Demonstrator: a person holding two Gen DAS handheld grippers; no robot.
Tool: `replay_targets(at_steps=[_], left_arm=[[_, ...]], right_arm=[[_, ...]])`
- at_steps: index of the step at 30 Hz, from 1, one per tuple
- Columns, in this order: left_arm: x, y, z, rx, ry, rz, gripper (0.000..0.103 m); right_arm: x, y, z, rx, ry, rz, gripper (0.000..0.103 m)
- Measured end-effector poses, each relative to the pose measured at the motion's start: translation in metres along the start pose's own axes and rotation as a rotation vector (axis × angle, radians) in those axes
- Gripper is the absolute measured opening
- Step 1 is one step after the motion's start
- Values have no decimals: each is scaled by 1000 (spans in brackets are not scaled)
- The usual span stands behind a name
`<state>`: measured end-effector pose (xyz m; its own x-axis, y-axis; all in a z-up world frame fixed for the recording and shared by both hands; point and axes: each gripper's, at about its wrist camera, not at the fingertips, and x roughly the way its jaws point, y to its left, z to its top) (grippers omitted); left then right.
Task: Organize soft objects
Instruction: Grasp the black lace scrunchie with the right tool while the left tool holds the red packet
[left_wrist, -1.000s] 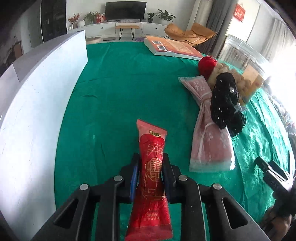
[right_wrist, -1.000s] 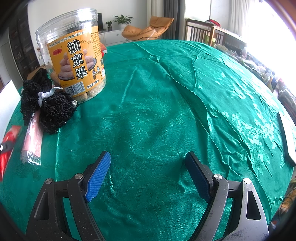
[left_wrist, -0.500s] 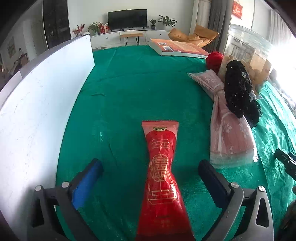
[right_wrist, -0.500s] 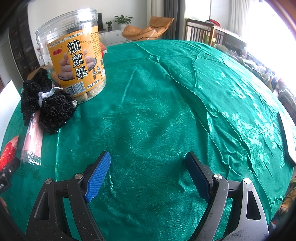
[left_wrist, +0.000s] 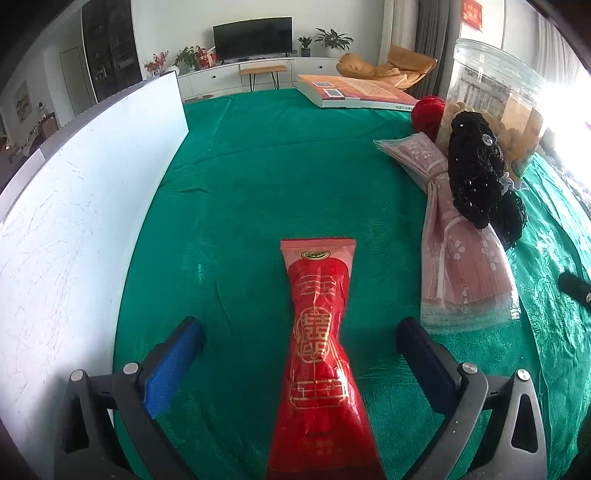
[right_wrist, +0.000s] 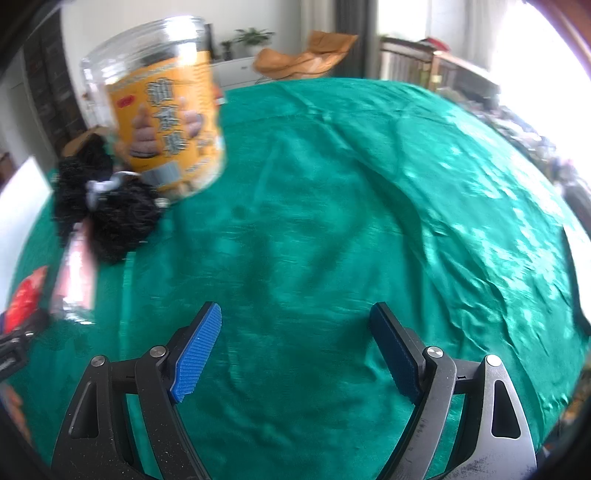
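Observation:
A red packet with gold print (left_wrist: 320, 354) lies flat on the green tablecloth between the fingers of my left gripper (left_wrist: 300, 338), which is open and not touching it. To the right lie a pink floral packet (left_wrist: 466, 266) and a black lacy bundle (left_wrist: 480, 177) resting on it, with a red yarn ball (left_wrist: 428, 112) behind. My right gripper (right_wrist: 295, 319) is open and empty above bare cloth. In the blurred right wrist view the black bundle (right_wrist: 99, 210), the pink packet (right_wrist: 74, 284) and the red packet (right_wrist: 26, 299) sit at the left.
A white board (left_wrist: 81, 221) stands along the left side. A clear snack jar with an orange label (right_wrist: 166, 122) stands behind the black bundle; it also shows in the left wrist view (left_wrist: 498, 99). A book (left_wrist: 354, 92) lies at the far edge.
My left gripper opened, let go of the red packet and drew back a little; the packet now lies on the cloth. My right gripper has started moving; its view is blurred and shifted.

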<state>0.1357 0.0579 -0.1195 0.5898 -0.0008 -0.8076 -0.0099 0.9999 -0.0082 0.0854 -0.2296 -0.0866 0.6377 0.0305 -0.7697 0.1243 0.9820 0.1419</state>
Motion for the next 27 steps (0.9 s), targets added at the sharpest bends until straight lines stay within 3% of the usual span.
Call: replay_targets(at_steps=[1, 3, 5, 11, 12, 13, 17, 21, 24, 27], left_arm=[[1, -1, 0, 0, 0, 0, 103], [0, 0, 0, 0, 0, 0, 103], [1, -1, 0, 0, 0, 0, 103], [1, -1, 0, 0, 0, 0, 103], [0, 0, 0, 0, 0, 0, 103], [0, 1, 0, 0, 0, 0, 103], [1, -1, 0, 0, 0, 1, 103], [3, 2, 2, 0, 1, 0, 103], [3, 7, 4, 1, 42, -12, 103], [-8, 22, 1, -68, 70, -65, 103]], right_arm=[[-4, 8, 9, -27, -20, 65, 82], [-8, 32, 32, -154, -78, 103, 82], [-2, 58, 51, -288, -80, 133, 82], [43, 118, 62, -559, -7, 90, 81], [46, 120, 63, -551, -6, 103, 62], [49, 119, 66, -521, 18, 105, 32], [26, 96, 64, -376, 72, 183, 30], [-9, 37, 61, -196, 120, 269, 30], [-16, -7, 84, -81, 109, 222, 29], [-5, -44, 123, 0, 57, 131, 25]])
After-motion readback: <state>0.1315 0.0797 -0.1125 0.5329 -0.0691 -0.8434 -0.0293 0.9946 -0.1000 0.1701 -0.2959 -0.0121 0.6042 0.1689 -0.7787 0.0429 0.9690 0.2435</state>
